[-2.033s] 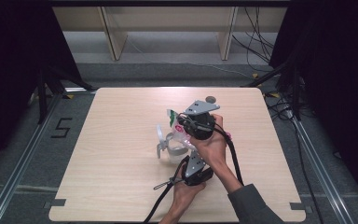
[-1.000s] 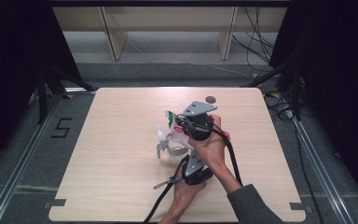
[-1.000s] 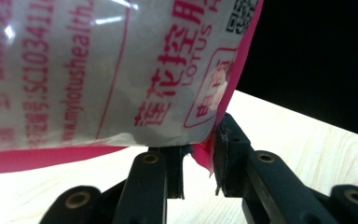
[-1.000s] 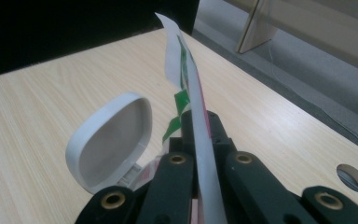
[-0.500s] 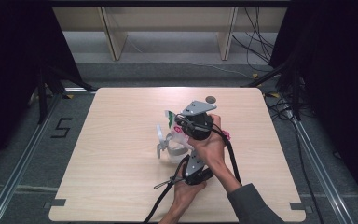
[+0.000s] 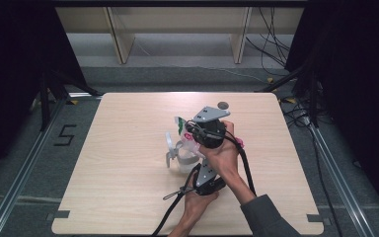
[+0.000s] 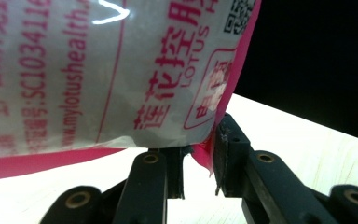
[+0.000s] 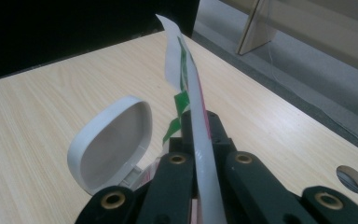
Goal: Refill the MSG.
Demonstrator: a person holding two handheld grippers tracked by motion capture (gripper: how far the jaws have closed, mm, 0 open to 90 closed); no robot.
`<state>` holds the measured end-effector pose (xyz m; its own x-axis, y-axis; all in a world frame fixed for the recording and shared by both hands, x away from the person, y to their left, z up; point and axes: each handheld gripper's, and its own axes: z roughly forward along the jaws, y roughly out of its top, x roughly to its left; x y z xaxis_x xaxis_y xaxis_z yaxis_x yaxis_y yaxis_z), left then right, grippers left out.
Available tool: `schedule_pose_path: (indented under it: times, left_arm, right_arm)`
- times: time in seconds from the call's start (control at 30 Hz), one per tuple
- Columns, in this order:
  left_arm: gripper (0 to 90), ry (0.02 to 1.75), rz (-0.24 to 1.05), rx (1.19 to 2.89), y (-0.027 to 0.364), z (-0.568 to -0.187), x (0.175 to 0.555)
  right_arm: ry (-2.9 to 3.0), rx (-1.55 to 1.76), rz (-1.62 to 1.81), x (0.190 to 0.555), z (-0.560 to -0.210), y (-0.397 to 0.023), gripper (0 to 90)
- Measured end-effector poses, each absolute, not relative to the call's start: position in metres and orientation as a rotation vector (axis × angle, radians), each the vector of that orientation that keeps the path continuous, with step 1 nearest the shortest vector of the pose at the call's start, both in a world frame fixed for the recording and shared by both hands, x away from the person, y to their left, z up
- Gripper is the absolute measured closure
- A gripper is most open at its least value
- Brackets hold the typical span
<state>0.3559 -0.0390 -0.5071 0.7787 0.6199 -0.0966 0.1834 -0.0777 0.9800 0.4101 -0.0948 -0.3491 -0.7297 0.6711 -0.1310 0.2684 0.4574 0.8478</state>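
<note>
**Dark room, pale wood worktop: both grippers on one wipes pack**

Black curtains l. & r., grey floor w/ cables and light wood uprights behind; a "5" is marked on the floor at left. Wood worktop (image 6: pixel 128 187) carries just the work, near its middle-right. A small round hole (image 6: pixel 222 105) sits by its far edge.

The pack (image 6: pixel 185 143), a soft white-and-pink pouch w/ red print and a white flip lid (image 8: pixel 112 144) standing open, is held above the worktop betw. the two grippers. In the high view most of it is hidden behind hands and gripper bodies; only its l. part and lid show.

Right gripper (image 8: pixel 200 135): fingers closed tight on a thin white flap w/ green print, seen edge-on, rising from betw. them. Whether the flap is a seal label or a pack edge: can't tell.

Left gripper (image 7: pixel 198 158): fingers pinch the pack's pink bottom corner, w/ a gap at the left one. Pack is cut off at top & left there; print only partly legible ("LOTUS", a web address, a QR corner).

High view: right gripper's body is farther, left's nearer, under the right forearm; finger tips hidden there.
</note>
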Motion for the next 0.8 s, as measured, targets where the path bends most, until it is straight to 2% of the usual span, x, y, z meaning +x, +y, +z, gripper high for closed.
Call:
schedule_pose_path:
  times: [0.8]
  left_arm:
    - [75.2,0.648,0.406,1.619,-0.0433,-0.5063,0.3561]
  right_arm:
    - [2.251,0.81,1.181,0.4076,-0.349,-0.0924,90.0]
